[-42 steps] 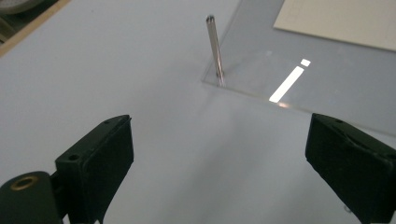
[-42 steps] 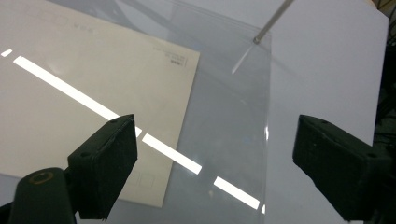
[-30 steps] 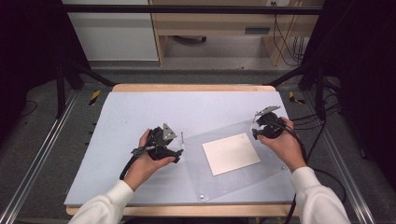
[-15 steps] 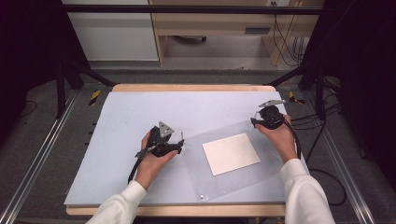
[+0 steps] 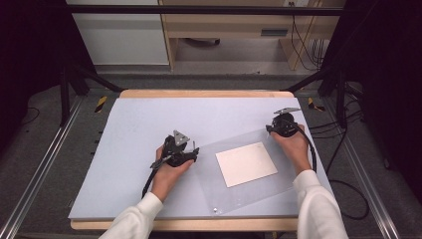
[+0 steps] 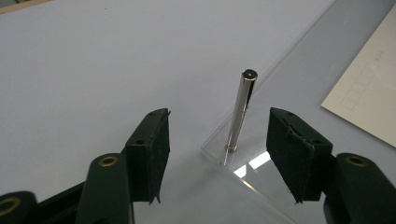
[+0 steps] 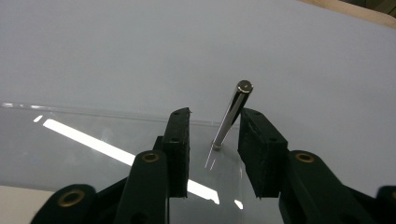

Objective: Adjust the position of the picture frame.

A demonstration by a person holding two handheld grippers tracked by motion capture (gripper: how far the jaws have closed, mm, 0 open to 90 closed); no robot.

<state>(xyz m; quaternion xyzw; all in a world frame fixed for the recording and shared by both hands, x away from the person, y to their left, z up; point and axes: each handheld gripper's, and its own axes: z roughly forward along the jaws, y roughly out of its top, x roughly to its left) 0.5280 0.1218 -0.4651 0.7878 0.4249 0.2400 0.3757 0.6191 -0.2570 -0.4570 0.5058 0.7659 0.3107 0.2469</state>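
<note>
Toward the lower right of the high view, a clear, flat, rectangular acrylic sheet (image 5: pixel 249 172) lies skewed on the pale blue counter (image 5: pixel 139 129), with a cream square card (image 5: pixel 246 164) on or under its middle; which, I cannot tell. Slim polished metal pins stand upright at its corners. In the left gripper view one pin (image 6: pixel 240 112) rises at the near corner of the sheet, between the black padded jaws of the left tool (image 6: pixel 217 151), which have just been closing but stand well clear of it on both sides, holding nothing. In the right gripper view another pin (image 7: pixel 231 115) stands between the jaws of the right tool (image 7: pixel 214 142), which have also just been closing; the gap is narrow and the right pad sits just beside the pin, yet no pad clearly presses it. The sheet looks stiff, light and brittle at its edges, smooth enough to slide on the counter and to scratch. The pins are thin, hard and slick, so they may slip between the pads or lever at their seats. The best hold is probably low on each pin, near the sheet, with both tools lifting evenly so the panel stays level and the card does not shift.
</note>
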